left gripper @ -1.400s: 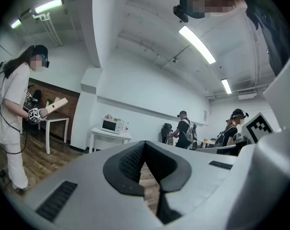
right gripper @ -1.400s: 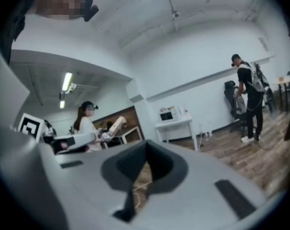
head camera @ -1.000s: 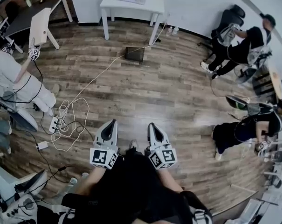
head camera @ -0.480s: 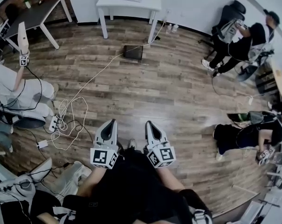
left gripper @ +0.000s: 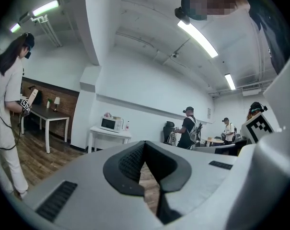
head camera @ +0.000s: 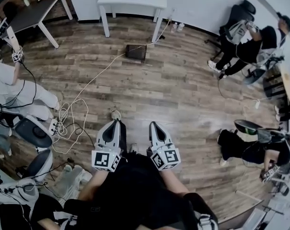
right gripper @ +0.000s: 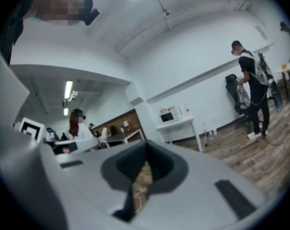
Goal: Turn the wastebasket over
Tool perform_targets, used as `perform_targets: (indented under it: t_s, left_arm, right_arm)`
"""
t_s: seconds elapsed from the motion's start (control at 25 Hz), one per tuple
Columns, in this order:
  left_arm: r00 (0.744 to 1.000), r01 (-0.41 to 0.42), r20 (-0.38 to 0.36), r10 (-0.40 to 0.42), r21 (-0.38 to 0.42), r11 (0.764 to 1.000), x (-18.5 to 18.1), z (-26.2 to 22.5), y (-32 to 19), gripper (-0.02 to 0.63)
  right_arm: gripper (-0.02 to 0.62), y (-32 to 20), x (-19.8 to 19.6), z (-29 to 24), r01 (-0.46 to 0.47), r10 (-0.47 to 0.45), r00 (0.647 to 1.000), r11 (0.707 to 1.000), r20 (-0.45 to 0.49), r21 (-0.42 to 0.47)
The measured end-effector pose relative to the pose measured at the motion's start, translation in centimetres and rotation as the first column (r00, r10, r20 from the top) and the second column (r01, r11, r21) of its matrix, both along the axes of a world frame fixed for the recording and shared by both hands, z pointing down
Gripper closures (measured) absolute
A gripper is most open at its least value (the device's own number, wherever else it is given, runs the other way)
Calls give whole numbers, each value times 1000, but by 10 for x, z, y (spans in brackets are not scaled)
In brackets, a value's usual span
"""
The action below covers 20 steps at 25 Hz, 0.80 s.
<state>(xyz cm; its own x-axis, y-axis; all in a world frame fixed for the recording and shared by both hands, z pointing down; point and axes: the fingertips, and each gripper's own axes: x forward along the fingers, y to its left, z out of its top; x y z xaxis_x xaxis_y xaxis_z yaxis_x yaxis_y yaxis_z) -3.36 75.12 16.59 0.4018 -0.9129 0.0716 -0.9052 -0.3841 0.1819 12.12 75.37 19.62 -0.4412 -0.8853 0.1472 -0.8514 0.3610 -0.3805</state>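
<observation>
A dark, boxy, bin-like thing lies on the wood floor far ahead, just in front of the white table; I cannot tell for sure that it is the wastebasket. In the head view my left gripper and right gripper are held side by side close to my body and point forward, both shut and empty. The left gripper view shows the left gripper with its jaws closed at the tip and only floor behind them. The right gripper looks the same in its own view.
A white cable runs from the table to a tangle and power strip at my left. A person in white stands at left by a dark desk. Other people and chairs line the right and left sides. My shoe shows ahead of the left gripper.
The floor has slid under me and my shoe has come into view ahead of the left gripper. The person at left has shifted. Both grippers hold the same pose, shut.
</observation>
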Motion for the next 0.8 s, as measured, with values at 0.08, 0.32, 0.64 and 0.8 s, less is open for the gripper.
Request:
perform_targets:
  t_s: [0.08,0.32,0.64,0.8]
  left_arm:
    - [1000,2,-6,-2,2,1000,-5,3,-21,572]
    - [999,-10,-37,10,-9,1000,-20,4,-108,572]
    - [998,-58,-39,57,-22,998,-51,4,-235,572]
    - [996,-86,-39,85,-29,996,-67,4,-291,572]
  right_arm:
    - [565,-19,-1,1,-11,11,1000,1000,-10,-3]
    - [565,-98,-10,4,-44,44,999,999,-26,-16]
    - [565,-213,-42,7,-74,73,997,996,-31,-47]
    - [565,-265,-56,6,-106,105,994,993,-25,-55]
